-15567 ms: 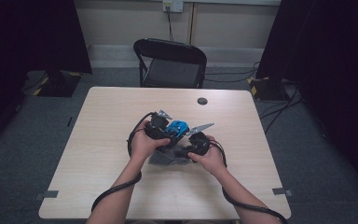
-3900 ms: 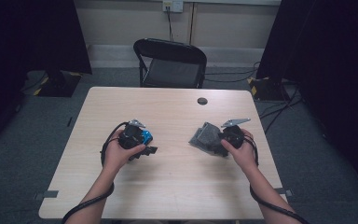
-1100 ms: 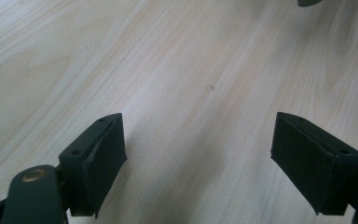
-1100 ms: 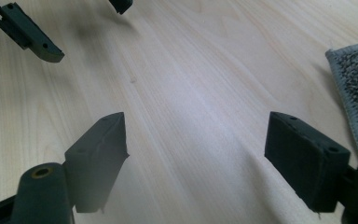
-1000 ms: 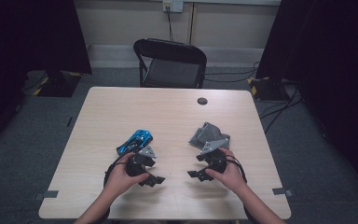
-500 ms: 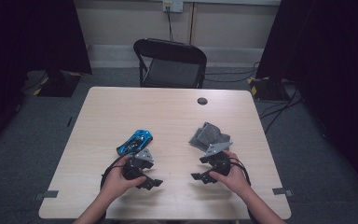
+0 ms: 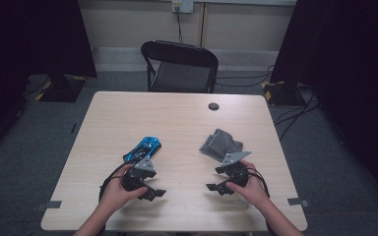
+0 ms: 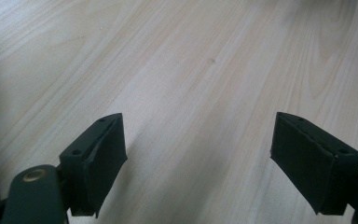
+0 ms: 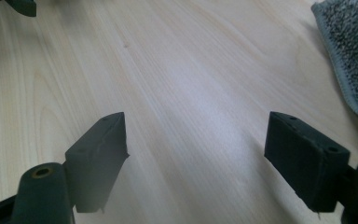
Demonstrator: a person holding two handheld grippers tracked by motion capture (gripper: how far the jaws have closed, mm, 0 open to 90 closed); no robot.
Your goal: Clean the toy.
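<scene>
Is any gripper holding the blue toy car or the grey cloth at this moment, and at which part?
Nothing is held. Left gripper and right gripper are open over bare table; blue toy car and grey cloth lie free.

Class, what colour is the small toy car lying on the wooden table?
The small toy car is bright blue with black parts, seen best in the high view.

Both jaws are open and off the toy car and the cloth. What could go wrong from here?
The blue toy car lies just beyond the left gripper; a forward nudge might roll it away. The grey cloth sits folded close to the right gripper, so closing the jaws may pinch only one layer and drag it across the table.
</scene>
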